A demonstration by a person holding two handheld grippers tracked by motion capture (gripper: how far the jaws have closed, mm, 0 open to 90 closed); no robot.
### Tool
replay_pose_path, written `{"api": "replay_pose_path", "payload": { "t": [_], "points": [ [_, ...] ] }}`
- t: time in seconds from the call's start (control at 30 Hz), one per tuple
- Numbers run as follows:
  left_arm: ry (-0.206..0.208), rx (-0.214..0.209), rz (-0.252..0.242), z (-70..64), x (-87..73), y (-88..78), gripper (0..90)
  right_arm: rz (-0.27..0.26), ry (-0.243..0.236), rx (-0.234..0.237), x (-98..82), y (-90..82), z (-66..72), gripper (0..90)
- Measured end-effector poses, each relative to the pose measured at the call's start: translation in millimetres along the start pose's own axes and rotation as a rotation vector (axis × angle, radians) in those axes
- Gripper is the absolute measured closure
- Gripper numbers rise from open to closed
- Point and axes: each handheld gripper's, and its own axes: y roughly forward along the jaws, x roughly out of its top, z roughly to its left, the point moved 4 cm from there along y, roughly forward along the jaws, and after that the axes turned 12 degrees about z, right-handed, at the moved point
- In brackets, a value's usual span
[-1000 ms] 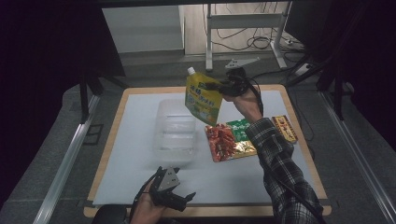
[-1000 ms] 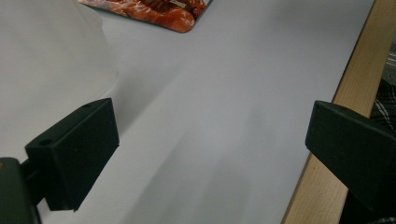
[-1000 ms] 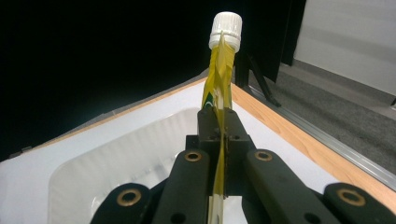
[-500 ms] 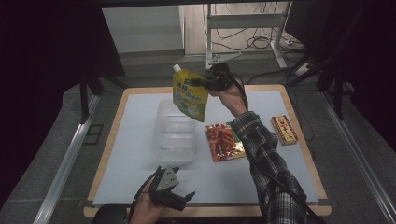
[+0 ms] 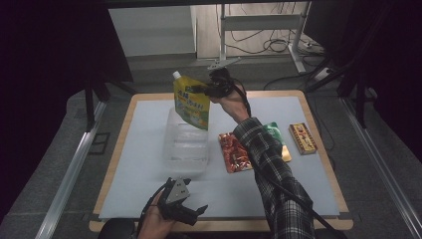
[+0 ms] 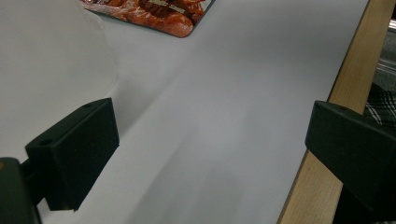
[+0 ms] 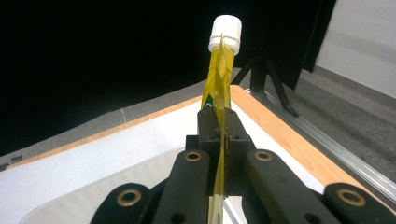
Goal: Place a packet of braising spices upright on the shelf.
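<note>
A yellow spouted pouch (image 5: 191, 102) with a white cap (image 7: 225, 32) hangs in the air over the far end of a clear plastic bin (image 5: 186, 144). My right gripper (image 5: 205, 90) is shut on the pouch's upper edge; in the right gripper view the jaws clamp the thin pouch (image 7: 218, 79) edge-on. My left gripper (image 5: 191, 211) rests open near the table's front edge, held in a hand. Its black fingers (image 6: 74, 151) stand wide apart over the white mat (image 6: 210, 121).
A red snack packet (image 5: 234, 152) lies right of the bin, also at the top of the left gripper view (image 6: 154, 11). A green packet (image 5: 272, 130) and a brown bar (image 5: 302, 138) lie farther right. The wooden table edge (image 6: 327, 130) borders the mat.
My right gripper carried the yellow pouch leftward from above the red packet to above the clear bin. The green packet and bar came into sight. The left gripper stayed put.
</note>
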Motion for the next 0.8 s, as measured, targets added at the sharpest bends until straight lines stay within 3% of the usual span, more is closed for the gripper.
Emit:
{"api": "replay_pose_path", "payload": {
  "t": [0.3,0.57,0.63,0.7,0.8],
  "points": [
    [0.000,0.000,-0.001,-0.6,0.2,0.4,2.7,0.051,0.002,0.011,-13.5,26.7,1.3,88.6],
    [0.005,-0.001,0.003,-1.6,0.3,1.3,2.7,0.057,0.048,0.010,-23.2,32.8,-3.3,88.6],
    [0.005,0.000,0.004,-1.4,0.2,1.4,2.7,0.062,0.041,0.009,-22.7,32.7,-1.8,88.2],
    [0.002,0.003,0.008,-1.1,0.0,1.6,2.7,0.072,0.026,-0.007,-21.9,32.6,0.7,84.7],
    [0.002,0.005,0.015,-0.7,-0.4,1.9,2.6,0.077,0.018,-0.049,-21.8,30.9,1.3,68.2]
  ]
}}
